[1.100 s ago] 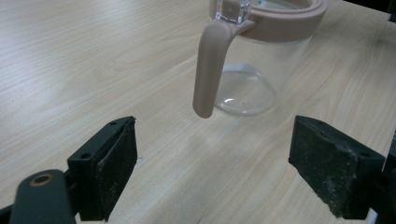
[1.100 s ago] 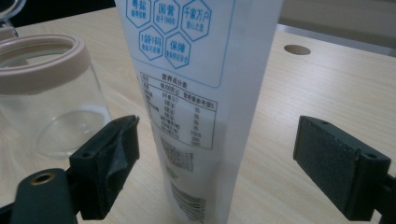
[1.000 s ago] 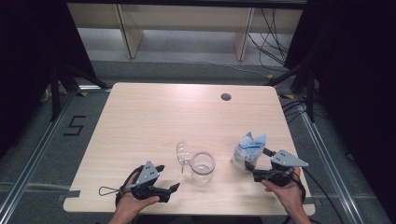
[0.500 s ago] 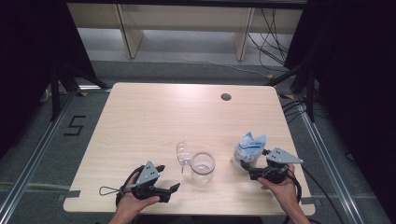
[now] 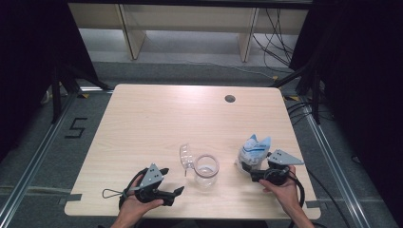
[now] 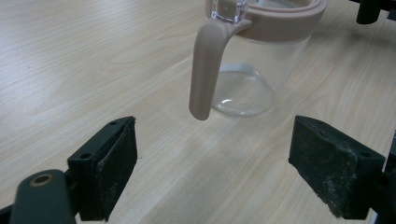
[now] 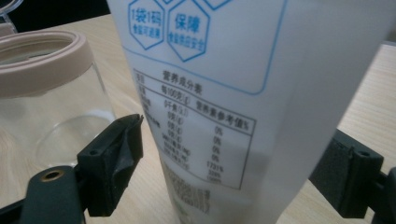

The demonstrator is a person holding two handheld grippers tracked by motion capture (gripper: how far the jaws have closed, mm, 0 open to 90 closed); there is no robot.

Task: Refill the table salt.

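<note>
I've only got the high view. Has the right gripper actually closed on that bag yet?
Observer: No. The right gripper is open, and the bag stands between its jaws.
Operator: What's printed on the bag?
Observer: Blue hexagon badges above a nutrition table.
Operator: And the left gripper?
Observer: The left gripper is open too. It is aimed at the beige clasp hanging from the jar rim, not touching it.
</note>
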